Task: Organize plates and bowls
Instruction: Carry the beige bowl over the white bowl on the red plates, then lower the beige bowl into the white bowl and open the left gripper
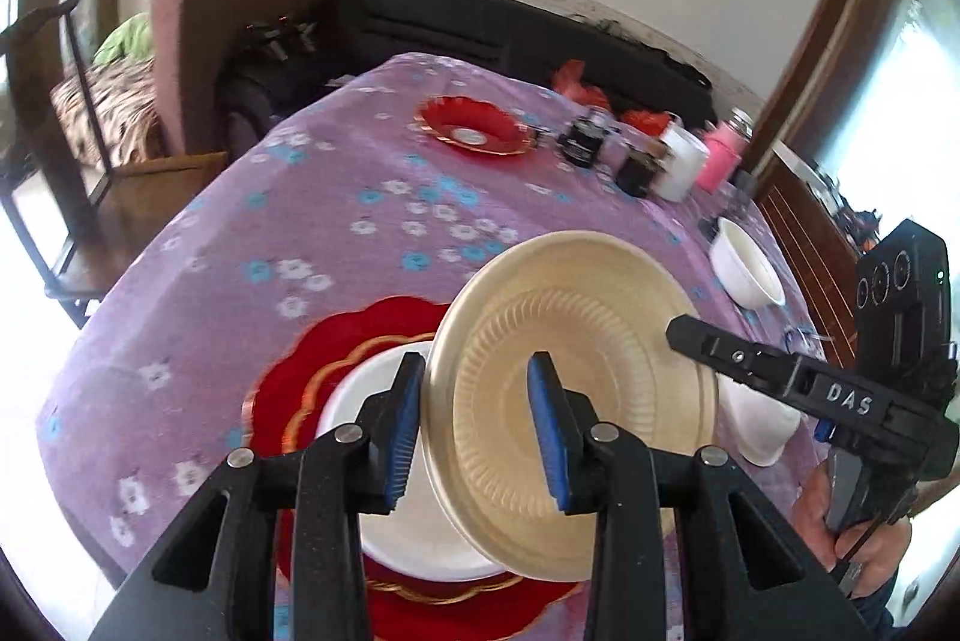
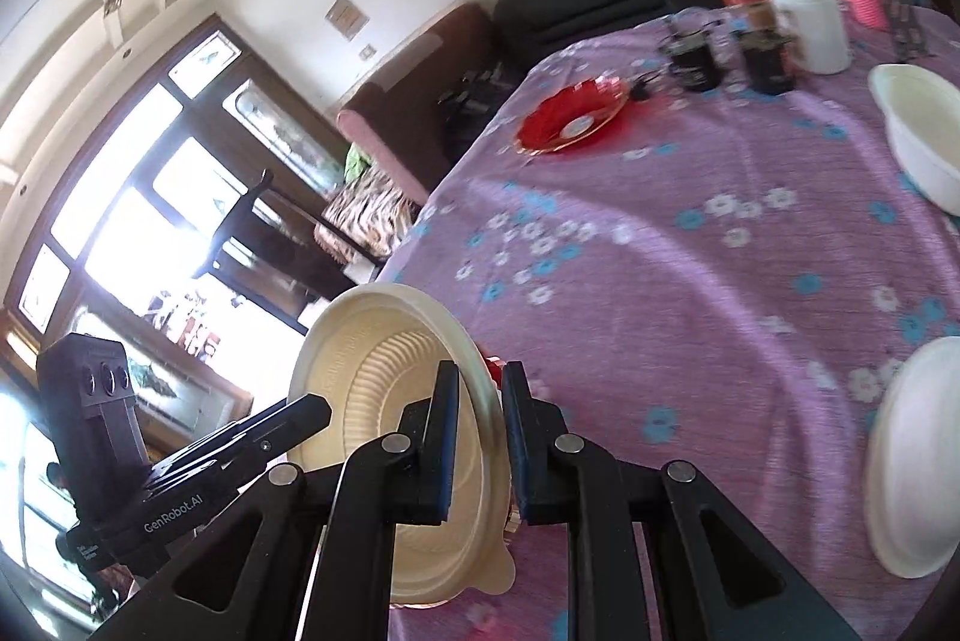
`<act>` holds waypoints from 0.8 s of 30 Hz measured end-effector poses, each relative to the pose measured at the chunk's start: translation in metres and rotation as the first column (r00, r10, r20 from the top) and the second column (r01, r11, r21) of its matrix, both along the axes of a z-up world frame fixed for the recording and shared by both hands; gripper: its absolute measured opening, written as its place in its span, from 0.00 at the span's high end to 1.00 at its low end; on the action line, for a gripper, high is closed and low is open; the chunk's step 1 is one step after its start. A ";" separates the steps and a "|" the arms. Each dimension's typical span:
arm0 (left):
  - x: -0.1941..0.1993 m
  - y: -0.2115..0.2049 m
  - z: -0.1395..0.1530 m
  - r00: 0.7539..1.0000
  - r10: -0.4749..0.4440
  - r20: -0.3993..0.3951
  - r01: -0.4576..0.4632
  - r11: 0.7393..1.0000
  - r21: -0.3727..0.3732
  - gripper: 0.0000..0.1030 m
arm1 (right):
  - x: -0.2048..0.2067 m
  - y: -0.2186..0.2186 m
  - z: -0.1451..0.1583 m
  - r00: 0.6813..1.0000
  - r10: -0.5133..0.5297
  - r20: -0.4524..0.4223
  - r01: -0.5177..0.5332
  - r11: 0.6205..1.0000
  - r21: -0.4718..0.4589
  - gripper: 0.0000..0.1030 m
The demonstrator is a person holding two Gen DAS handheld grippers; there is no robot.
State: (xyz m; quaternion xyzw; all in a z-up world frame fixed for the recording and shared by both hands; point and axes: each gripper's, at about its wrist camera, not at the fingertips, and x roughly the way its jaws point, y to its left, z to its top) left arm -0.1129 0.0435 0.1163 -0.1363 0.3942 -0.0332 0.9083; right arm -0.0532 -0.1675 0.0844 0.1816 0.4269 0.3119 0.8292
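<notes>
1. Living-room setting: dark sofa, framed picture on wall, tabletop under a purple floral cloth.
2. Item: cream plate, ribbed disposable type. Judged v. light, thin, somewhat flexible; rim will bend if you squeeze hard, and smooth surface may slip. Best hold = rim, pads flat on both faces, as you have it.
3. Location: cream plate is off the tabletop, tilted near on edge, above the white plate which sits on the big red plate.
4. Left hand-held gripper: jaws narrowed across the cream plate's near rim, one blue pad each face; contact looks made, tho grip force can't be told.
5. Right hand-held gripper: jaws narrow, astride the opposite rim of same plate; looks pinched too. So 2-point hold, both sides.
6. Pose: both units angled down & inward toward each other, your right hand seen on the handle in left view.
7. Others on tabletop: small red plate far side, white bowl, second white bowl near right edge, jars + mug at back.
8. Judgement: lower flat onto stack w/ gentle release; avoid twisting between grips — plate could crease.
</notes>
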 end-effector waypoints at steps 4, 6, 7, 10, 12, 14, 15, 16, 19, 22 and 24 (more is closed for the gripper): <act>-0.006 0.022 -0.007 0.999 0.045 -0.009 -0.045 0.999 -0.006 0.68 | 0.006 0.025 -0.014 0.999 0.030 -0.046 -0.030 1.000 0.001 0.84; -0.007 0.028 -0.012 0.998 0.056 -0.017 -0.056 0.998 -0.008 0.68 | 0.007 0.033 -0.021 0.997 0.045 -0.062 -0.045 0.999 0.002 0.84; -0.008 0.031 -0.015 0.998 0.061 -0.024 -0.061 0.998 -0.012 0.68 | 0.008 0.037 -0.025 0.996 0.054 -0.071 -0.054 0.999 -0.002 0.84; -0.010 0.036 -0.021 0.997 0.071 -0.038 -0.072 0.997 -0.019 0.68 | 0.010 0.042 -0.036 0.992 0.071 -0.104 -0.072 0.997 -0.001 0.84; -0.011 0.038 -0.023 0.997 0.068 -0.040 -0.069 0.997 -0.025 0.68 | 0.012 0.043 -0.043 0.989 0.079 -0.128 -0.080 0.997 0.001 0.84; -0.012 0.039 -0.024 0.997 0.068 -0.039 -0.069 0.997 -0.031 0.68 | 0.015 0.043 -0.048 0.986 0.082 -0.142 -0.082 0.997 0.009 0.84; -0.011 0.040 -0.025 0.997 0.068 -0.042 -0.069 0.997 -0.034 0.68 | 0.014 0.044 -0.049 0.986 0.083 -0.144 -0.083 0.997 0.008 0.84; -0.011 0.041 -0.026 0.997 0.068 -0.044 -0.070 0.997 -0.037 0.68 | 0.016 0.044 -0.051 0.985 0.084 -0.148 -0.083 0.996 0.007 0.84; -0.009 0.045 -0.030 0.996 0.073 -0.049 -0.075 0.996 -0.052 0.68 | 0.016 0.045 -0.055 0.984 0.087 -0.153 -0.085 0.996 0.017 0.83; -0.008 0.048 -0.032 0.996 0.072 -0.055 -0.076 0.995 -0.067 0.68 | 0.015 0.047 -0.053 0.987 0.087 -0.134 -0.085 0.996 0.015 0.83; -0.007 0.049 -0.033 0.996 0.074 -0.058 -0.078 0.994 -0.074 0.68 | 0.014 0.048 -0.052 0.989 0.087 -0.121 -0.085 0.996 0.017 0.83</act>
